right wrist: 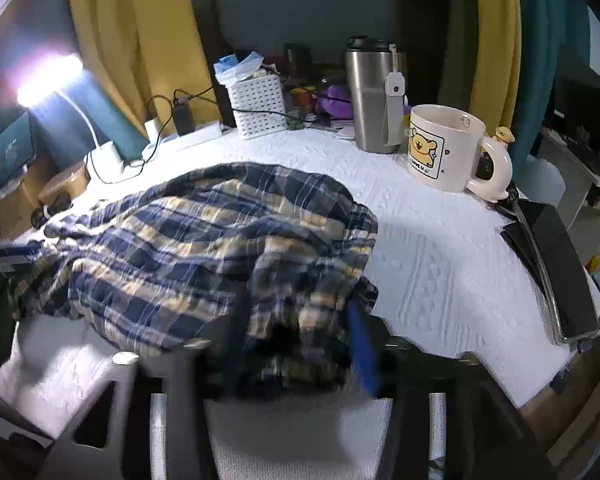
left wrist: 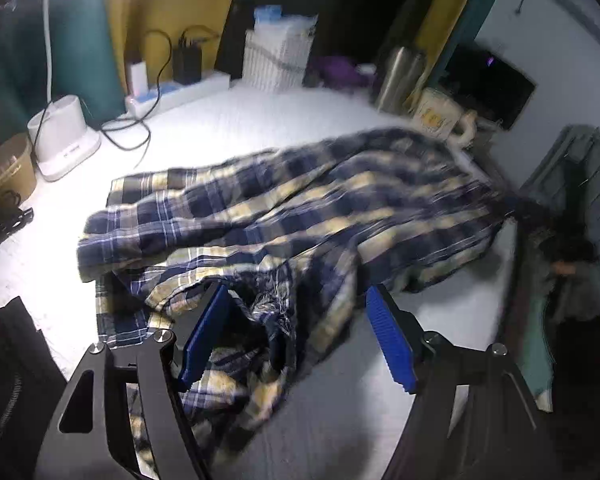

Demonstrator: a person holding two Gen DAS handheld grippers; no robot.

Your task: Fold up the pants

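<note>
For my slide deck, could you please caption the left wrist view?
Open left gripper poised over crumpled plaid pants on a white table.

I'm seeing navy-and-cream plaid pants [left wrist: 300, 208] lying on a white textured desk [right wrist: 440, 248], blue tool pads [left wrist: 392, 344], yellow curtains [right wrist: 111, 40], a cream bear-print mug [right wrist: 444, 148].

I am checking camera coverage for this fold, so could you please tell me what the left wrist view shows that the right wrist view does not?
Only the left wrist view shows a dark monitor at the right and the left tool, open over the cloth.

Only the right wrist view shows the bear's picture on the mug, a black case at the table's edge, and the blurred right tool.

Both show the plaid pants heaped on the white table cover, the white basket and the steel tumbler.
</note>
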